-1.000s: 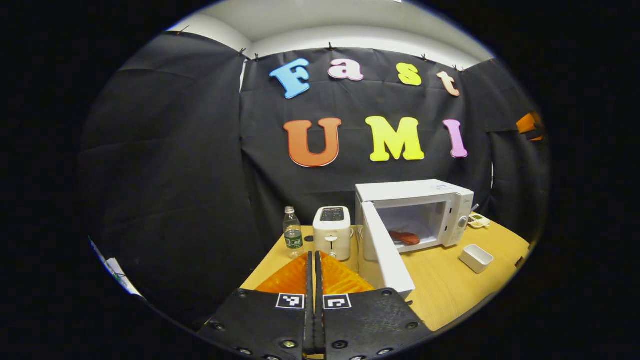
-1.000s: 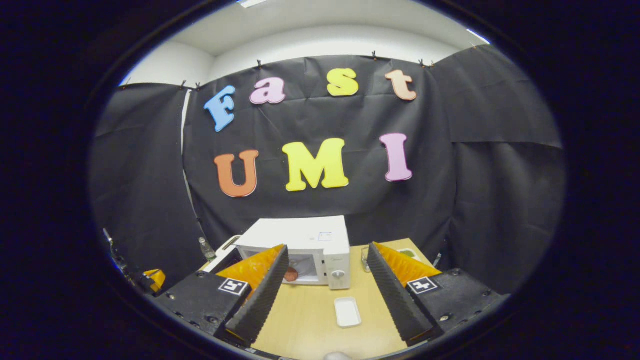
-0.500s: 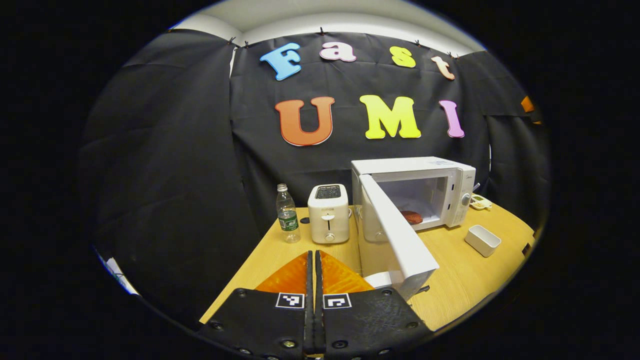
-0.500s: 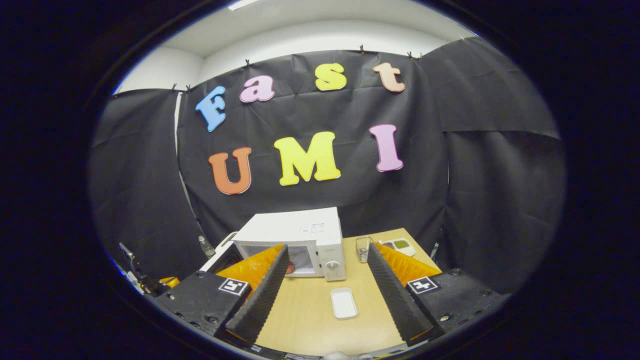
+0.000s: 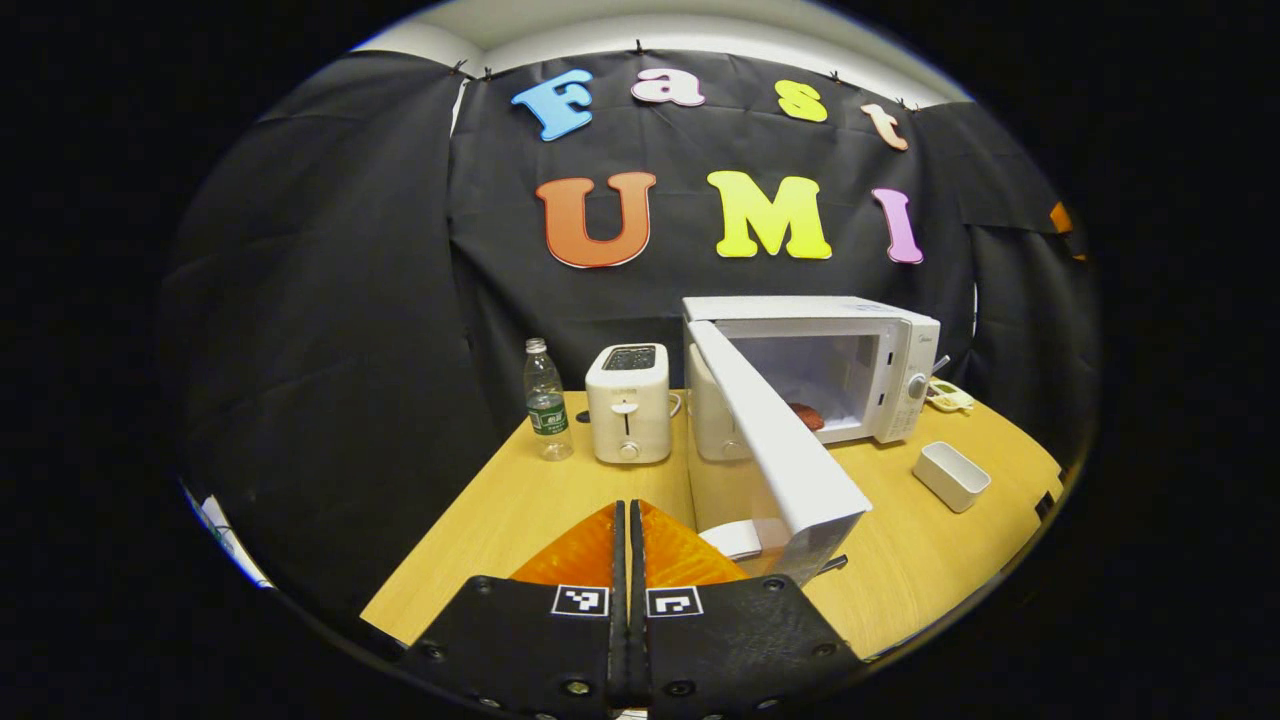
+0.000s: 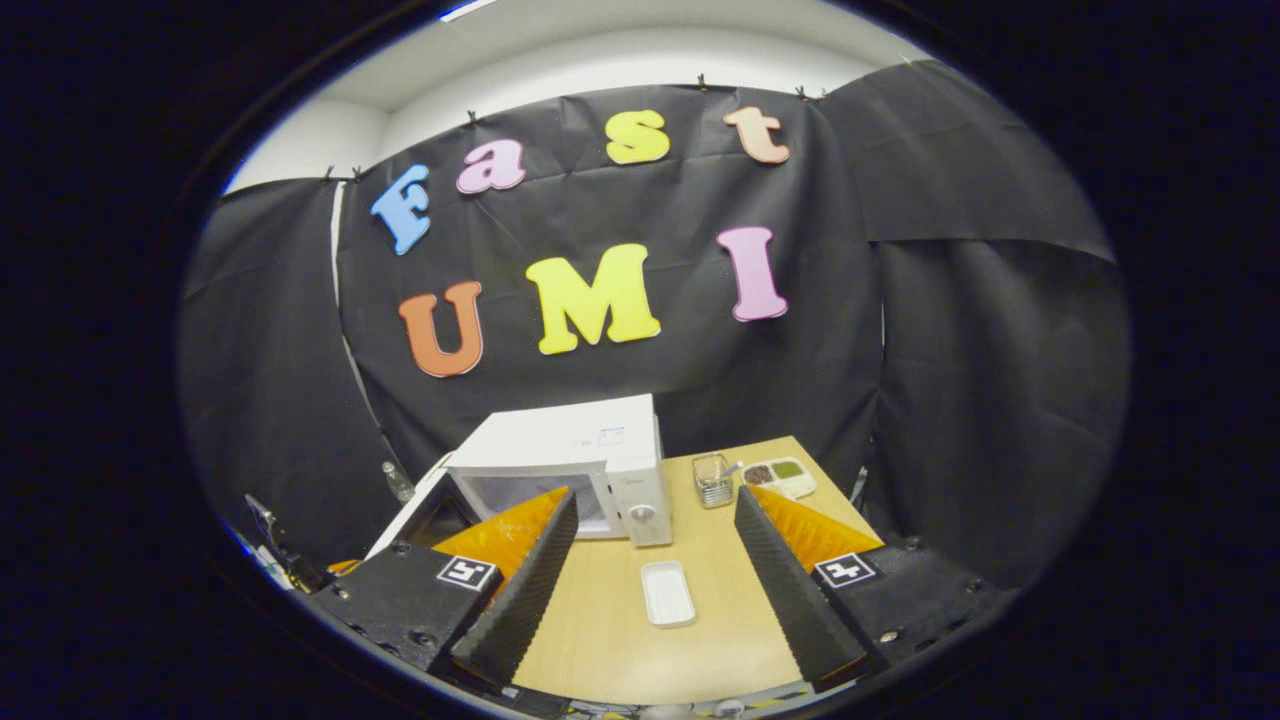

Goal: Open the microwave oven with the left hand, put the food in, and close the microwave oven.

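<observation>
The white microwave (image 5: 880,345) stands at the back of the wooden table (image 5: 520,520), and its door (image 5: 780,450) swings out wide toward me. A reddish piece of food (image 5: 808,415) lies on the oven floor. My left gripper (image 5: 628,508) is shut with nothing in it, low over the table just left of the door's free edge. In the right gripper view the microwave (image 6: 560,445) sits ahead left with its door (image 6: 415,510) hanging open. My right gripper (image 6: 655,495) is open and empty, back from the oven above the table.
A white toaster (image 5: 628,415) and a water bottle (image 5: 545,400) stand left of the microwave. A small white tray (image 6: 668,592) lies in front of the oven's control panel. A wire holder (image 6: 710,480) and a condiment dish (image 6: 780,477) sit at the back right.
Both grippers have drawn back, so the microwave looks smaller and more table shows. The food has slipped from the right gripper view. The door stays wide open.
</observation>
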Demonstrator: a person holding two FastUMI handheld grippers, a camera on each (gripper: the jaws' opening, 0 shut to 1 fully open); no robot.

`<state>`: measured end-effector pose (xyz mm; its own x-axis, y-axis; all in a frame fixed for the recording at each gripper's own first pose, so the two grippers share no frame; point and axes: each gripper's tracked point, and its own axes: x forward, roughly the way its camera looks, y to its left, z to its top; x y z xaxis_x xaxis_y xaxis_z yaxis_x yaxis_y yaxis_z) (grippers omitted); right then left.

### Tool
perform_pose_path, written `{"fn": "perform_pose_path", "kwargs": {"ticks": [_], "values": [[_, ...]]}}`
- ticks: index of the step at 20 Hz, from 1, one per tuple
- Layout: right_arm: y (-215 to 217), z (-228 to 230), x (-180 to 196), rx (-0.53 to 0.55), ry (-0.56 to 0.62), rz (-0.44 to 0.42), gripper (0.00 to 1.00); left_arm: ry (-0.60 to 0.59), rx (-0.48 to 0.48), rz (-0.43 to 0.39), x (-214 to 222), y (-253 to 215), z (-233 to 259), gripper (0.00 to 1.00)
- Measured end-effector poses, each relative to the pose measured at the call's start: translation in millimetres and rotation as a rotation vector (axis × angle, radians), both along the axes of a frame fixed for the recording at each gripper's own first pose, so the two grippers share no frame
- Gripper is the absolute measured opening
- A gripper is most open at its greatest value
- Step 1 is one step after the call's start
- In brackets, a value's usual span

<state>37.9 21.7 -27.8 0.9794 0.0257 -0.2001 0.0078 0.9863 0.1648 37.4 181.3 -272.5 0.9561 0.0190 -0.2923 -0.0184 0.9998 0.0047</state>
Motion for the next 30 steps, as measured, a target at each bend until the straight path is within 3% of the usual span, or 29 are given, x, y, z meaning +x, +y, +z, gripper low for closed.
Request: {"fn": "perform_pose_path", "kwargs": {"ticks": [4, 5, 6, 7, 8, 9, 12, 13, 14, 17, 18, 19, 20, 21, 22, 23, 24, 25, 26, 27, 28, 30], "values": [[-20.6, -8.2, 7.6, 0.016, 0.024, 0.0, 1.0, 0.008, 0.014, -0.062, 3.2, -47.6, -6.7, 0.0], [-26.6, -9.7, 10.1, 0.016, 0.024, 0.0, 0.9, 0.007, 0.016, -0.075, 5.6, -59.4, -6.6, 0.0], [-31.8, -9.3, 11.6, 0.017, 0.025, -0.002, 1.0, 0.008, 0.014, -0.086, 7.8, -70.6, -5.8, 0.0], [-38.0, -9.6, 12.2, 0.017, 0.029, -0.001, 1.0, 0.009, 0.008, -0.097, 10.8, -82.4, -6.7, 0.0], [-44.1, -11.4, 14.4, 0.017, 0.028, -0.003, 0.9, 0.011, 0.002, -0.105, 13.9, -94.9, -7.2, 0.0], [-49.3, -11.9, 15.6, 0.017, 0.03, -0.003, 1.0, 0.011, -0.002, -0.112, 17.5, -104.7, -6.5, 0.0], [-66.1, -21.0, 22.1, 0.027, 0.051, 0.004, 1.0, 0.011, -0.013, -0.134, 32.5, -138.5, -6.1, 0.0], [-71.5, -24.1, 24.3, 0.03, 0.063, 0.009, 0.9, 0.01, -0.014, -0.138, 36.2, -147.7, -5.6, 0.0], [-76.0, -27.3, 26.7, 0.032, 0.07, 0.016, 1.0, 0.008, -0.016, -0.146, 41.7, -157.3, -5.0, 0.0], [-90.7, -34.9, 34.3, 0.018, 0.093, 0.039, 1.0, 0.003, -0.002, -0.165, 62.4, -186.0, -0.5, 0.0], [-96.0, -36.5, 37.0, 0.023, 0.096, 0.042, 0.9, -0.003, -0.002, -0.171, 69.9, -194.9, 0.6, 0.0], [-100.3, -38.5, 39.8, 0.034, 0.1, 0.047, 0.91, -0.011, -0.004, -0.177, 78.1, -204.1, 3.5, 0.0], [-104.4, -42.6, 42.8, 0.043, 0.108, 0.051, 1.0, -0.015, -0.006, -0.179, 85.0, -214.0, 6.3, 0.0], [-109.9, -45.6, 45.9, 0.048, 0.113, 0.055, 0.9, -0.02, -0.009, -0.18, 92.9, -222.9, 8.3, 0.0], [-115.5, -49.7, 49.6, 0.05, 0.123, 0.059, 1.0, -0.022, -0.016, -0.181, 100.3, -231.5, 10.3, 0.0], [-121.4, -52.4, 52.6, 0.051, 0.129, 0.061, 1.0, -0.027, -0.024, -0.184, 107.1, -240.6, 13.0, 0.0], [-126.5, -54.8, 56.6, 0.053, 0.133, 0.061, 0.9, -0.029, -0.028, -0.19, 115.2, -250.2, 13.4, 0.0], [-132.8, -57.4, 60.4, 0.051, 0.137, 0.058, 1.0, -0.032, -0.024, -0.194, 121.3, -257.9, 14.7, 0.0], [-137.9, -59.9, 64.6, 0.046, 0.14, 0.059, 0.9, -0.037, -0.021, -0.2, 128.4, -265.7, 16.0, 0.0], [-142.4, -62.2, 68.1, 0.043, 0.142, 0.063, 0.9, -0.035, -0.019, -0.2, 135.9, -272.6, 15.0, 0.0], [-147.3, -64.1, 71.8, 0.041, 0.143, 0.061, 1.0, -0.036, -0.019, -0.203, 143.5, -278.0, 14.3, 0.0], [-155.4, -65.7, 78.0, 0.051, 0.145, 0.057, 1.0, -0.036, -0.024, -0.205, 157.8, -287.7, 14.5, 0.0]]}}
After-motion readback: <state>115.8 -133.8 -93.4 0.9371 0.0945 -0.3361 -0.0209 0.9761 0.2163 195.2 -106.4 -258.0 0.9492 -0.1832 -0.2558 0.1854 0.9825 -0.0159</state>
